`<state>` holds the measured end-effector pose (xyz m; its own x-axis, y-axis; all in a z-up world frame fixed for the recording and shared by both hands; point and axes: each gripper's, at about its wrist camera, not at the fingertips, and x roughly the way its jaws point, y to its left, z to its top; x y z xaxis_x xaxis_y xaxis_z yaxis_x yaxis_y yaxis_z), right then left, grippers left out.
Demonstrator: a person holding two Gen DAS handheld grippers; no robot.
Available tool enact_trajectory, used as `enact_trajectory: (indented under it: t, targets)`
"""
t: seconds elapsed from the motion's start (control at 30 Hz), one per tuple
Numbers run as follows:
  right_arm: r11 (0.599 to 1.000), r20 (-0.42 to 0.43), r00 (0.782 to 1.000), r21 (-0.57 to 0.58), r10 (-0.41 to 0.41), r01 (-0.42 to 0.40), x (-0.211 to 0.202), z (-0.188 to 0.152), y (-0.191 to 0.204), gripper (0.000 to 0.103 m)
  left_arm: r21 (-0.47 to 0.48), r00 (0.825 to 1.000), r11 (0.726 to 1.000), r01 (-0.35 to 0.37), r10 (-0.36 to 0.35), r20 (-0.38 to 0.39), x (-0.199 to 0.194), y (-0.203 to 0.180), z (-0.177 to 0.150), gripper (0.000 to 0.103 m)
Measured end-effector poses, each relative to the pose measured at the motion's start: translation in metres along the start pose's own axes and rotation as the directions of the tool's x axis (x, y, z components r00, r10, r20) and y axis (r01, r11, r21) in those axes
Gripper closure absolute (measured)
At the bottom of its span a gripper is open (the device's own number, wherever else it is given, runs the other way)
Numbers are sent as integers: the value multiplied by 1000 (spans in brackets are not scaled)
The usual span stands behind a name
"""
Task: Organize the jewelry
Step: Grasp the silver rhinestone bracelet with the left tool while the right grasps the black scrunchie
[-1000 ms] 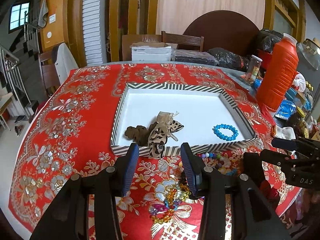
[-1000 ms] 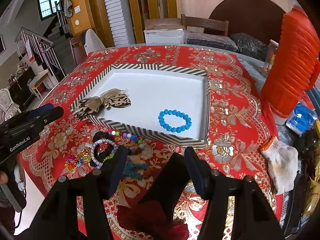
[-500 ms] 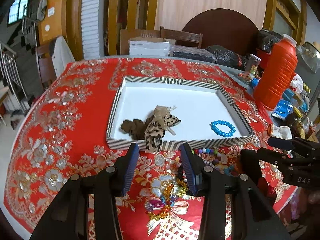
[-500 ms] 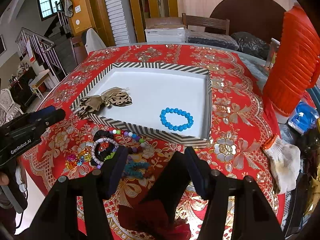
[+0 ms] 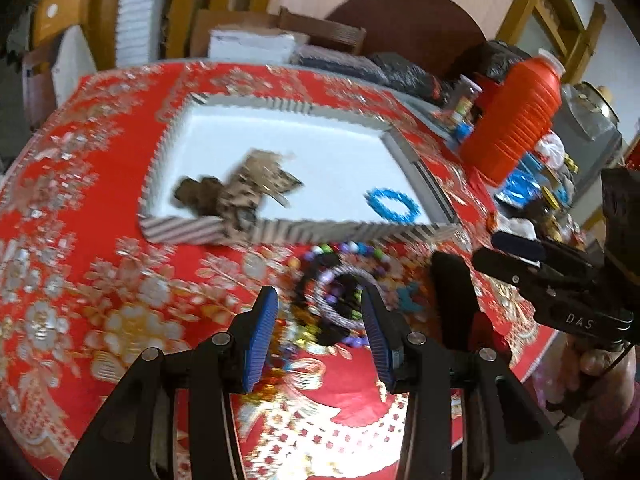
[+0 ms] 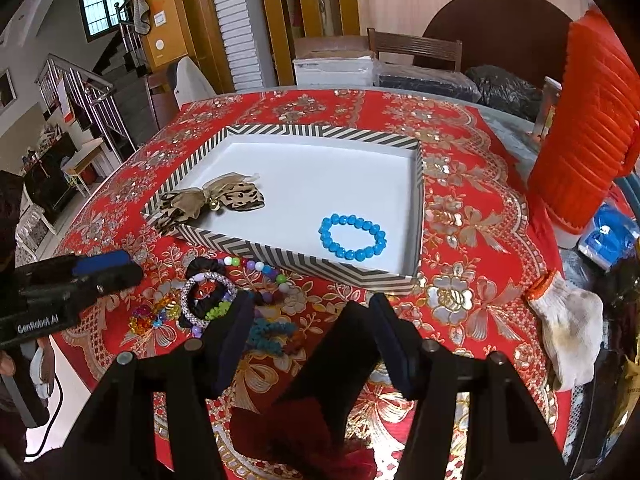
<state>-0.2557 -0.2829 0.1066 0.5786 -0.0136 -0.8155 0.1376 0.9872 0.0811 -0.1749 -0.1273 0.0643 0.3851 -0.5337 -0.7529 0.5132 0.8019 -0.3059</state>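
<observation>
**Tray holds two pieces; the pile waits outside**

The striped-rimmed white tray (image 6: 320,132) holds a blue bead bracelet (image 6: 353,237) at 4 o'clock and a leopard-print bow (image 6: 224,200) at 9 o'clock (draped over the rim). Outside the near wall lies a heap of beaded bracelets and scrunchies (image 6: 224,296). The left gripper (image 5: 320,316) tilts down over it, jaws apart, empty. The right gripper (image 6: 312,320) hovers alongside, also parted on nothing. The red floral tablecloth (image 6: 472,216) shines.
</observation>
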Motion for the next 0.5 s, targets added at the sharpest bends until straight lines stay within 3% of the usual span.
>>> enact_trajectory:
  t: [0.23, 0.5]
  targets:
    - [1000, -8, 1000, -9, 8, -8, 1, -5, -2, 44, 16, 998, 1000, 14, -12, -65, 29, -10, 2, 74]
    - [999, 4, 1000, 19, 27, -27, 2, -3, -10, 44, 18, 992, 1000, 6, -3, -124, 55, -11, 4, 103]
